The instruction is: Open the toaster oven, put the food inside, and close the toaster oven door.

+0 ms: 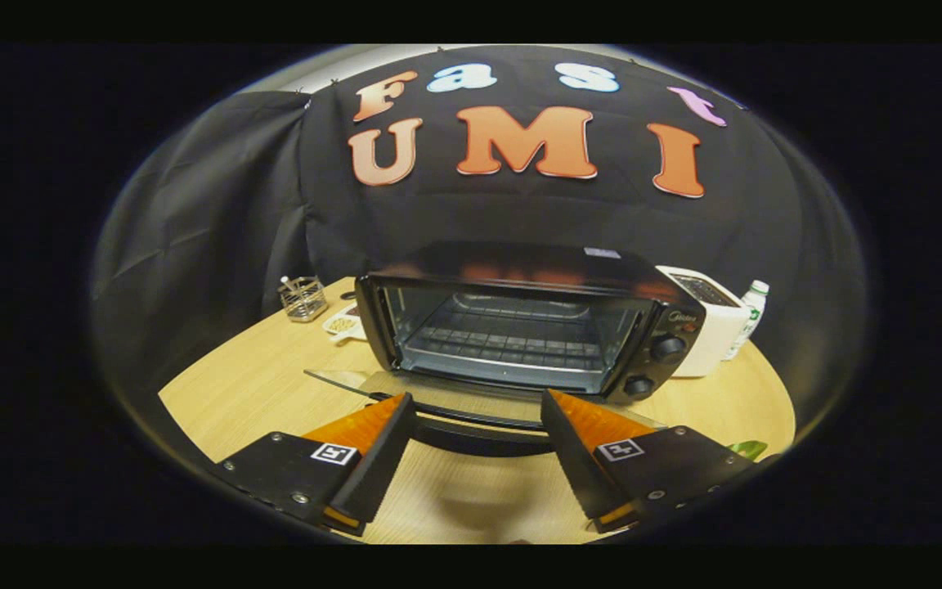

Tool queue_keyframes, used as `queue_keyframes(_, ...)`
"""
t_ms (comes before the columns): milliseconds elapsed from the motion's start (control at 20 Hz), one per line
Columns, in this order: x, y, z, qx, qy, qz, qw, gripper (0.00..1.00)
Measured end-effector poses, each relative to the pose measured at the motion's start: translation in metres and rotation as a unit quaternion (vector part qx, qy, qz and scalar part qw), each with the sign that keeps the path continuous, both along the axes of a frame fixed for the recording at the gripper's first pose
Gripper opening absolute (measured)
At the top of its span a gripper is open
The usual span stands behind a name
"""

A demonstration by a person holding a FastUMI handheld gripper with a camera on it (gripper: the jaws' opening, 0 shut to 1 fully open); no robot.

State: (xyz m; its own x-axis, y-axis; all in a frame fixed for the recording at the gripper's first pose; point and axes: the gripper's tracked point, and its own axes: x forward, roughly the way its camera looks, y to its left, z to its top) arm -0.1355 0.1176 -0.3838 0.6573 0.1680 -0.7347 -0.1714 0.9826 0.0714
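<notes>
While my claw [477, 405] stands spread, its fingertips flank the lowered door [471, 397]; toaster oven [520, 323] gapes just beyond, bare worktop [242, 384] alongside.

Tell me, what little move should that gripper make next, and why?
Probably pull back and go looking for the food. The toaster oven already has its door folded down flat, the wire rack inside is bare, and the gripper is open with nothing between its fingers, poised over the door's handle.
</notes>
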Motion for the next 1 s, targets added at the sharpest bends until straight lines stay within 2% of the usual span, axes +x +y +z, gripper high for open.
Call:
queue_keyframes(350,-0.048,0.007,-0.053,0.001,0.115,0.046,0.992,0.92)
queue_keyframes(500,-0.058,0.002,-0.074,0.004,0.165,0.023,0.986,0.92)
queue_keyframes(650,-0.044,-0.005,-0.079,0.015,0.165,-0.013,0.986,0.92)
queue_keyframes(800,-0.039,-0.011,-0.085,0.0,0.173,-0.032,0.984,0.9)
queue_keyframes(850,-0.038,-0.011,-0.086,-0.007,0.171,-0.031,0.985,0.89)
queue_keyframes(1000,-0.042,-0.007,-0.087,-0.026,0.166,0.005,0.986,0.87)
